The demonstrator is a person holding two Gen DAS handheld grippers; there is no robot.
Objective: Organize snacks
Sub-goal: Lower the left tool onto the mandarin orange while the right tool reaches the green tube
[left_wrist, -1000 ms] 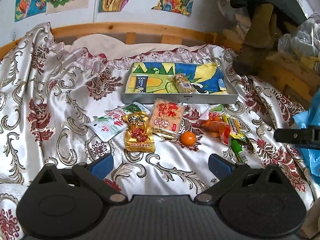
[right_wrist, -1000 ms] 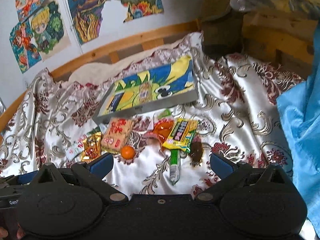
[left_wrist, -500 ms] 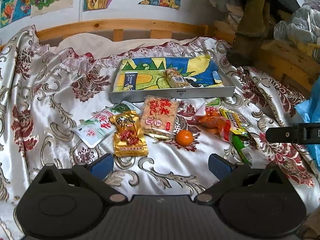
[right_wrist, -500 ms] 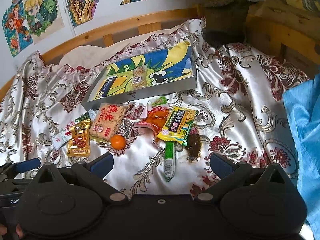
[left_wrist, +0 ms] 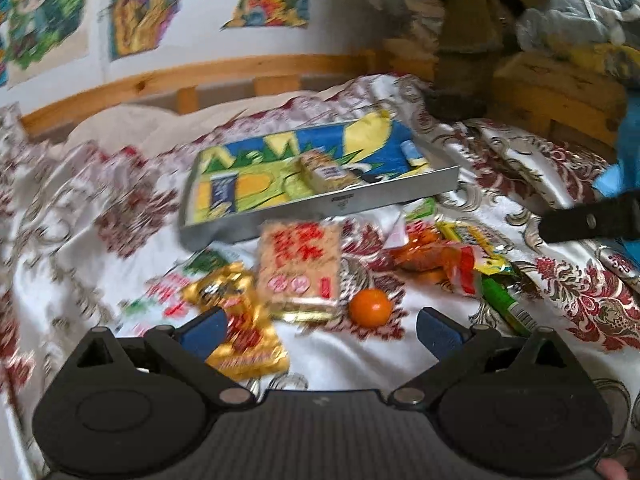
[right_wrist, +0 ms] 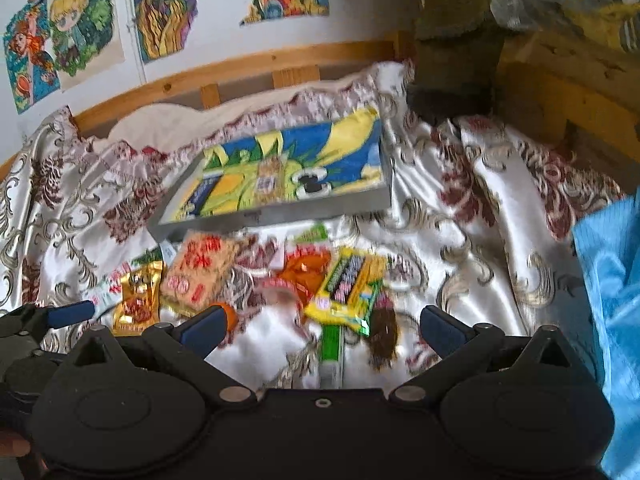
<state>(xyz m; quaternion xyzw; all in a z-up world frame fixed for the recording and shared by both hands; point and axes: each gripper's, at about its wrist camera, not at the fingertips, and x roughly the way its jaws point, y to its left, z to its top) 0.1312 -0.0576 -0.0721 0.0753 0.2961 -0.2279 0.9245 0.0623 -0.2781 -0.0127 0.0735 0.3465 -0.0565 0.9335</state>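
Several snacks lie on the bed in front of a grey tray (left_wrist: pixel 400 194) with a colourful lining. The tray (right_wrist: pixel 280 210) holds a blue packet (left_wrist: pixel 222 192) and a cracker pack (left_wrist: pixel 326 172). In front lie a rice cracker pack (left_wrist: pixel 300 264), a gold packet (left_wrist: pixel 236 320), a white-green packet (left_wrist: pixel 168 300), an orange ball (left_wrist: pixel 370 307), an orange packet (left_wrist: pixel 428 254), a yellow packet (right_wrist: pixel 348 284) and a green stick (right_wrist: pixel 331 344). My left gripper (left_wrist: pixel 320 328) is open and empty just before the gold packet. My right gripper (right_wrist: pixel 324 326) is open and empty over the green stick.
The bed has a shiny white floral cover (left_wrist: pixel 560 280) and a wooden headboard (left_wrist: pixel 200 76) below wall posters. Wooden furniture and piled bags (left_wrist: pixel 560 80) stand at the right. A blue cloth (right_wrist: pixel 612 300) lies at the right edge.
Both grippers have moved forward and lower toward the snacks, which now look larger. Both views are blurred by motion. Jaws stay open.
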